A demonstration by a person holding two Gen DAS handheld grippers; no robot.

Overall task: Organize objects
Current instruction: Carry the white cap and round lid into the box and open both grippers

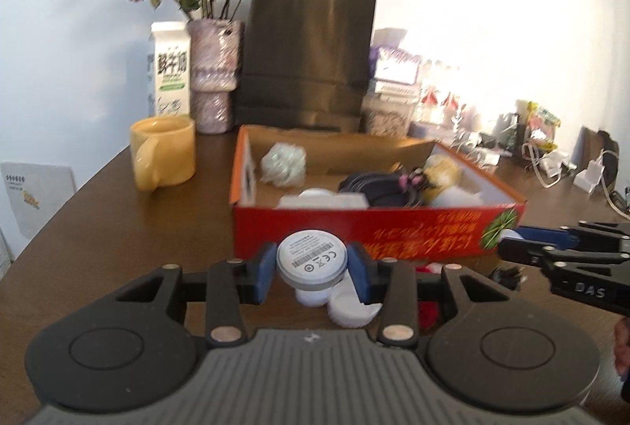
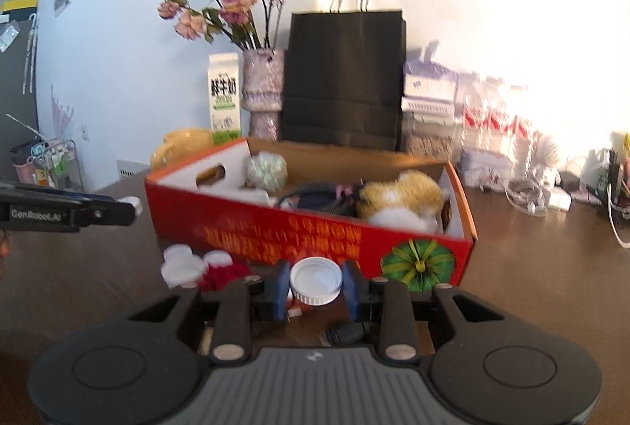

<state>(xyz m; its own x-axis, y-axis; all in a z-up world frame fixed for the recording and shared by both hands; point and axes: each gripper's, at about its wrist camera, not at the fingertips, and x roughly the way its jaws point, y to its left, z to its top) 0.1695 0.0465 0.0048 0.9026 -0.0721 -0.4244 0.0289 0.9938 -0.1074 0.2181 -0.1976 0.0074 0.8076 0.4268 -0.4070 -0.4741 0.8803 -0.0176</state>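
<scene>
Red cardboard box (image 1: pixel 374 228) already holding a plush toy (image 2: pixel 401 198), cables and a green ball; just before it, left gripper (image 1: pixel 312 267) clamps a round grey device (image 1: pixel 312 257), right gripper (image 2: pixel 315 283) a white jar lid (image 2: pixel 315 279), loose caps (image 2: pixel 183 263) still outside.

Strong light enters from the right in both views, blowing out the wall (image 1: pixel 492 12) and washing out the clutter beneath it. The left side stays cooler, evenly lit. Fisheye curvature bends the edges, corners vignette dark. Overall focus is soft; the red box (image 2: pixel 315 228) lettering smears.
</scene>
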